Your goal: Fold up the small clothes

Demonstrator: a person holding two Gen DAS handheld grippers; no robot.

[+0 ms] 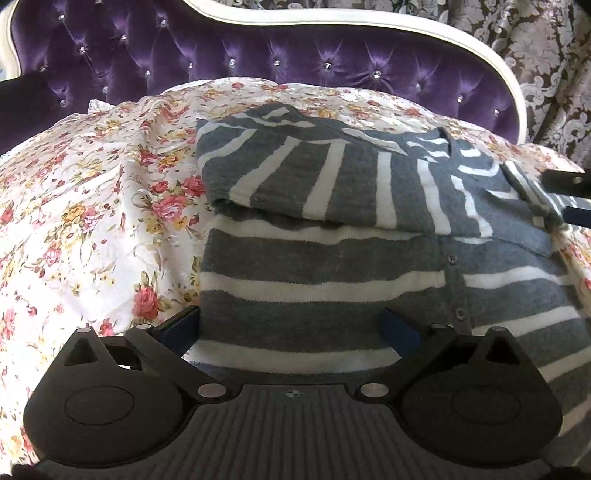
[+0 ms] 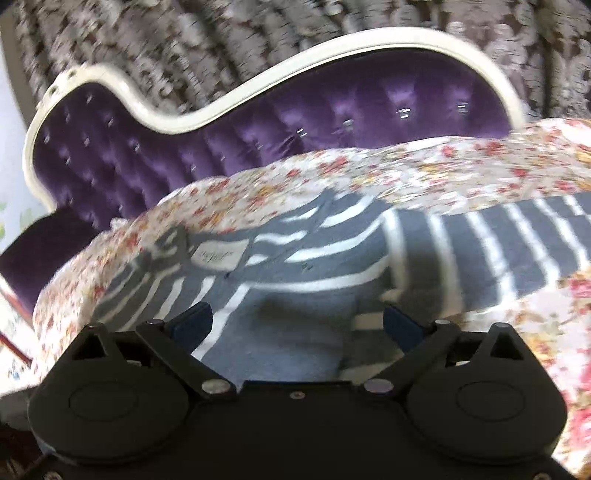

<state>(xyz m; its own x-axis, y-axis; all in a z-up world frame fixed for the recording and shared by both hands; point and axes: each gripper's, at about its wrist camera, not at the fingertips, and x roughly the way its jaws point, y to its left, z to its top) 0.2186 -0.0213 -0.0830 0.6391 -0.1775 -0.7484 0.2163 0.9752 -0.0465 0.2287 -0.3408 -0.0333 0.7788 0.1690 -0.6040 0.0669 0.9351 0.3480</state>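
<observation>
Patterned damask curtain [image 1: 546,66] across the background, behind a tufted purple velvet headboard [image 1: 229,51] edged by a curved cream frame [image 1: 369,20]; below it, a floral bedspread [image 1: 85,206] in red, pink and yellow on white, rumpled at the left. On the bedspread, slightly right of centre in the left wrist view, a grey-and-white striped cardigan [image 1: 314,258], lying flat with one sleeve folded across the upper body, stripes there running crosswise to those beneath; button placket [image 1: 452,284] with two small buttons visible toward the right. In the blurred right wrist view, same cardigan [image 2: 295,332] with a white neck label [image 2: 219,254] near its collar. Left gripper [image 1: 291,328] directly over the lower cardigan, jaws spread wide, nothing clamped between them. Right gripper [image 2: 297,325] over the grey knit, jaws likewise wide apart and holding nothing; its dark fingertip [image 1: 565,181] seen at the right edge of the left wrist view, beside the cardigan's far corner
</observation>
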